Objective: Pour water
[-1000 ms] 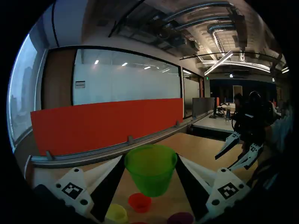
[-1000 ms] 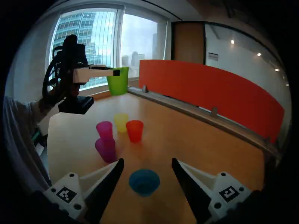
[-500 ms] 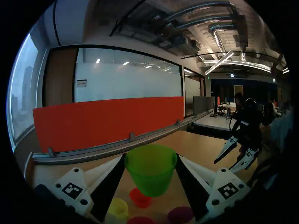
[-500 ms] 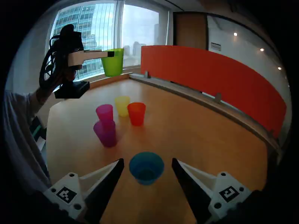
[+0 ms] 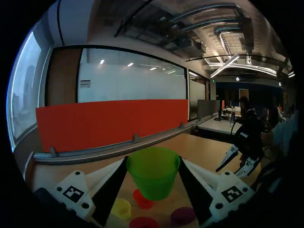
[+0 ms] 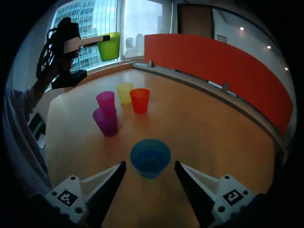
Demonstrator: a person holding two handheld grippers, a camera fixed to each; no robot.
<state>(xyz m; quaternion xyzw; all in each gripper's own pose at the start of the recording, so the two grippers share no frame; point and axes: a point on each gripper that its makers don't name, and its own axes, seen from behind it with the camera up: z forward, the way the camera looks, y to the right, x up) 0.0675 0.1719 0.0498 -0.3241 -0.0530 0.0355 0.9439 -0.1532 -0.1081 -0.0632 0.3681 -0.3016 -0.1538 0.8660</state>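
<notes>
The left tongs are clamped on a translucent green plastic cup, one finger on each flank, and carry it upright in the air. In the right gripper view the green cup hangs well beyond the squat blue plastic cup, up and to its left. The right tongs stand wide and hold nothing. The blue cup sits just ahead of their tips, centred on the gap and touching neither finger.

Over the last second the blue cup has grown larger in the right gripper view, so the right tongs have closed in on it. The green cup also shows higher there than it did. In the left gripper view the small cups on the pale wooden counter have slid further in beneath it.

This reads as the approach. The green cup is level, so no pouring has begun, and the blue cup looks like the receiver about to be gripped. I cannot tell whether the green cup holds water.

Between the blue cup and the raised green one stand four small plastic cups:
- an orange cup
- a yellow cup
- a pink cup
- a purple cup
</notes>
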